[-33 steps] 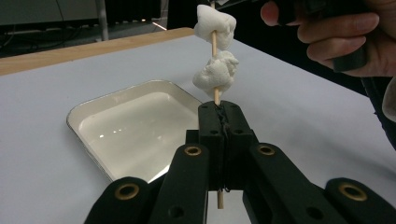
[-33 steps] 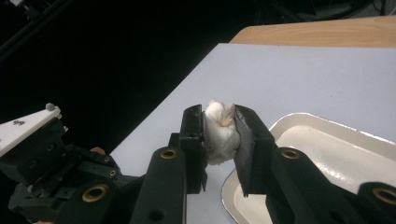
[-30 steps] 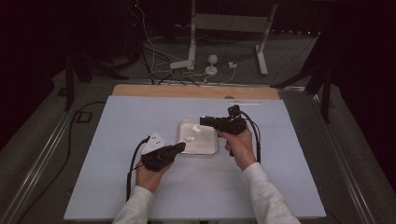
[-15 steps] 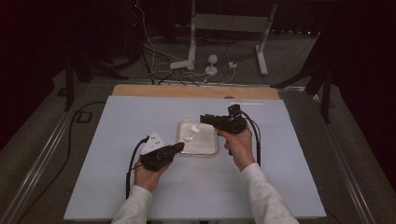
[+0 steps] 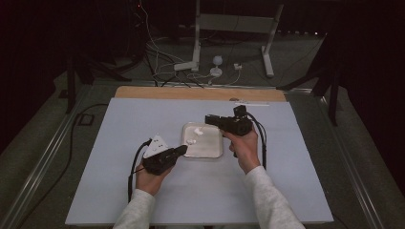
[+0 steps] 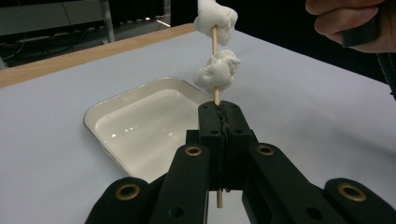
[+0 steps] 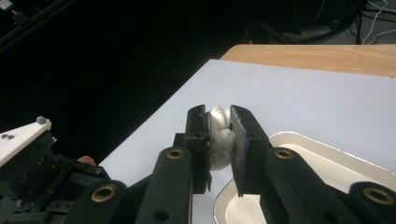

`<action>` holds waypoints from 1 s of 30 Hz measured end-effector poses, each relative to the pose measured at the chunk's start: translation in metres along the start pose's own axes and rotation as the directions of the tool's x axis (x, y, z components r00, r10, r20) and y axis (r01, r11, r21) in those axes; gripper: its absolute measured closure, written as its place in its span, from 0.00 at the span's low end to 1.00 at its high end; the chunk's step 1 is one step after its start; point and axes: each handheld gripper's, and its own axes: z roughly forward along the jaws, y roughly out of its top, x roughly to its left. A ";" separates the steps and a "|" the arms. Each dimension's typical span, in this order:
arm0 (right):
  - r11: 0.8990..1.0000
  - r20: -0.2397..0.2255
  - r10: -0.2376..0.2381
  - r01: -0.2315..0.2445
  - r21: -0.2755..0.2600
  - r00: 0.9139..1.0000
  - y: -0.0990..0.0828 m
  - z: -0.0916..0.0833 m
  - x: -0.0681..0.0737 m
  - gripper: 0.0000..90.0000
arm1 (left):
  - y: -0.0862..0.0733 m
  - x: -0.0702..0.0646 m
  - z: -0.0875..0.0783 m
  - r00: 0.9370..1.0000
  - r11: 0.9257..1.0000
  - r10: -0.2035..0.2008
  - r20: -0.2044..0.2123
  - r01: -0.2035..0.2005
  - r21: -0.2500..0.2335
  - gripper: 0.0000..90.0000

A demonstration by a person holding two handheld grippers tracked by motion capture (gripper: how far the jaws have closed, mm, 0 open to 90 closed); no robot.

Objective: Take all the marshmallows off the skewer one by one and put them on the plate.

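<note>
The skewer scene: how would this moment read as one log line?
left gripper: shut on skewer | right gripper: shut on marshmallow | tray: beneath

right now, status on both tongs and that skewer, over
Left tongs shut on thin wooden skewer. Right tongs shut on soft white lump. White metal tray empty, nothing blocking.

**Matt black tools, glossy tray, soft white lumps**

The tray [image 6: 140,135] looks like enamelled metal, its cream inside glossy with small highlights and its rim shiny. The skewer [image 6: 215,46] is plain pale wood, smooth and matt. The marshmallows [image 6: 217,70] on it look soft, lumpy and powdery white. The left tool [image 6: 219,116] is matt black plastic with brass-coloured rivets. The desk [image 5: 143,119] carries a smooth, matt, pale covering beside a bare wooden edge.
</note>
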 end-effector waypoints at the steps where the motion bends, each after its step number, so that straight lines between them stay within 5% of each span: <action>1: 1.000 -0.001 -0.006 0.006 -0.001 1.000 0.001 0.000 0.000 0.88 | 0.000 0.000 0.000 1.000 1.000 0.000 -0.001 0.000 -0.003 1.00; 13: 1.000 0.019 -0.001 0.002 -0.027 1.000 0.003 -0.002 0.000 0.88 | 0.000 0.001 -0.002 1.000 1.000 0.022 -0.014 -0.022 0.014 1.00; 18: 0.995 0.034 0.035 -0.032 -0.097 0.999 0.010 -0.019 -0.009 0.89 | -0.004 0.006 -0.005 1.000 1.000 -0.005 -0.022 0.005 0.012 1.00; 30: 0.999 0.074 -0.045 0.045 -0.003 0.996 0.000 -0.014 -0.011 0.85 | -0.001 0.008 -0.007 0.999 0.999 -0.032 -0.033 0.031 -0.008 1.00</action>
